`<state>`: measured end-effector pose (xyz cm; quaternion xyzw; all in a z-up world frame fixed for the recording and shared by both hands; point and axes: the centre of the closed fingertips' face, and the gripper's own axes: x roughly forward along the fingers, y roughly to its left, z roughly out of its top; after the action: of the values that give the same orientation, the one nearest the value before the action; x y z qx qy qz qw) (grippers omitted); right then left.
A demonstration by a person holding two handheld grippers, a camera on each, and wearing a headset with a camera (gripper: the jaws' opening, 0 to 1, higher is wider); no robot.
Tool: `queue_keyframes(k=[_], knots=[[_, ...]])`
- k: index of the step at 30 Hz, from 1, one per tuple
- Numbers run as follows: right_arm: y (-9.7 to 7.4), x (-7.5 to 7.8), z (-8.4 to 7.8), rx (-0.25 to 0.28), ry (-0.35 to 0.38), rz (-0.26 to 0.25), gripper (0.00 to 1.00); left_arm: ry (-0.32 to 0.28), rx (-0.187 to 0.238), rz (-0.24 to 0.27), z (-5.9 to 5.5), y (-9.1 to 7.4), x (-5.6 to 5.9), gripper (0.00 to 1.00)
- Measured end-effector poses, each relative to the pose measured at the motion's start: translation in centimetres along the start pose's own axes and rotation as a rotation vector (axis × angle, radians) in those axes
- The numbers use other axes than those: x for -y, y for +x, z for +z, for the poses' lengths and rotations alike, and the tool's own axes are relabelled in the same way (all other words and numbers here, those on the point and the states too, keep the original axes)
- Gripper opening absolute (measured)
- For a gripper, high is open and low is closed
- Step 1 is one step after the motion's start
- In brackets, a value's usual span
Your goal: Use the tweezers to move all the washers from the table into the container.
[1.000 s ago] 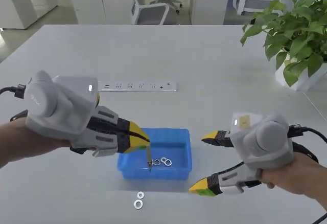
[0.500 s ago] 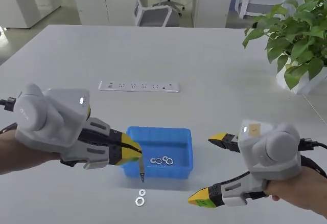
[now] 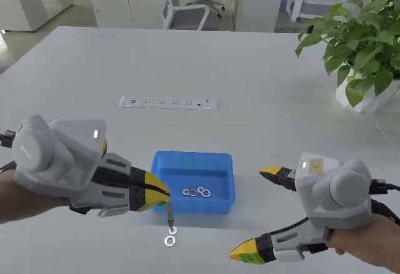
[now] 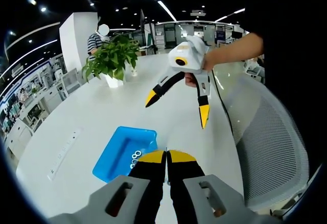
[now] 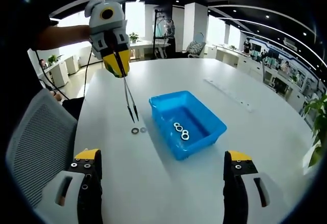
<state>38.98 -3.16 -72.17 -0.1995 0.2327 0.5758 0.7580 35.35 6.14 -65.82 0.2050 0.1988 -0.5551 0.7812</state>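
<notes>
The tweezers hang points-down from the left gripper, whose yellow-tipped jaws are pressed together on the upper end. In the right gripper view the two prongs of the tweezers stand a narrow gap apart at the points, with nothing between them. The points sit directly over the nearer of two loose washers. Whether they touch it cannot be told.

These loose washers lie side by side on the table, just outside the near wall of the container, between it and the near edge of the table. The container is a blue open tray. Three washers in the container lie in a row on its floor, close to the near wall.

The right gripper hovers off the container's right side with its jaws spread wide, holding nothing. A white power strip lies beyond the container toward the far edge. A potted plant stands at the right edge.
</notes>
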Motion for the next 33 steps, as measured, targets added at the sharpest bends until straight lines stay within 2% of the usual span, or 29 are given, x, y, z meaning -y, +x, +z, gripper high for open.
queue_keyframes(k=[26,33], knots=[[-0.5,-1.7,-1.9,-0.025,0.022,0.006,1.00,-0.032,-0.010,-0.017,-2.0,0.6,1.2,0.05],[-0.5,-1.9,-2.3,-0.030,0.027,0.007,1.00,-0.034,-0.007,-0.017,-2.2,0.9,1.0,0.05]])
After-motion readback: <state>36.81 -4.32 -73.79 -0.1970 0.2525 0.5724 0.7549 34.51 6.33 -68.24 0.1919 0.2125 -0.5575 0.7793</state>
